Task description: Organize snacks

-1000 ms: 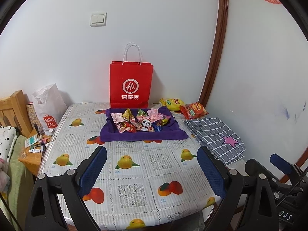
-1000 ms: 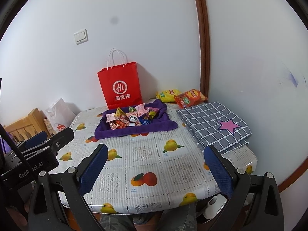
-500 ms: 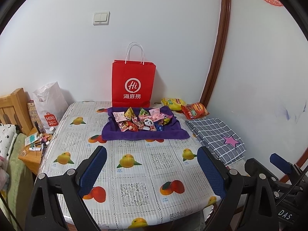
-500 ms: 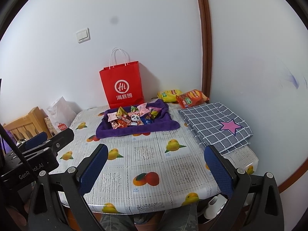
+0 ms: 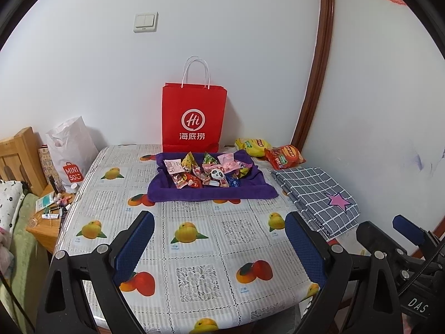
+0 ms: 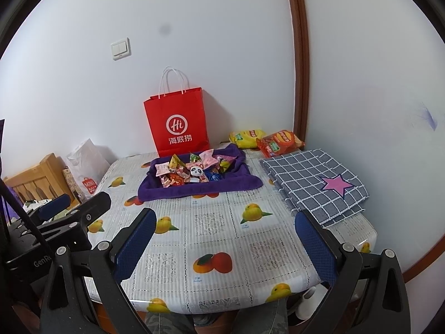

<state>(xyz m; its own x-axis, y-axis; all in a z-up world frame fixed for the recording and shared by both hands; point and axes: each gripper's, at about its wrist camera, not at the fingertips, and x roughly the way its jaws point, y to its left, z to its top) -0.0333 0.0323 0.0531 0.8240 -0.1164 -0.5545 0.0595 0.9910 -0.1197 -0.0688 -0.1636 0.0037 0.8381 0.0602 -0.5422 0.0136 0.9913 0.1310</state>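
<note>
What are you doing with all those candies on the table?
A person is about to tidy up snacks, holding a gripper in each hand. The left gripper and the right gripper both hover over the near part of the table, jaws wide open and holding nothing. A pile of small snacks sits on a purple towel, apart from both grippers. A red paper bag stands behind the towel, and two chip bags lie to its right by a folded checked cloth.
</note>
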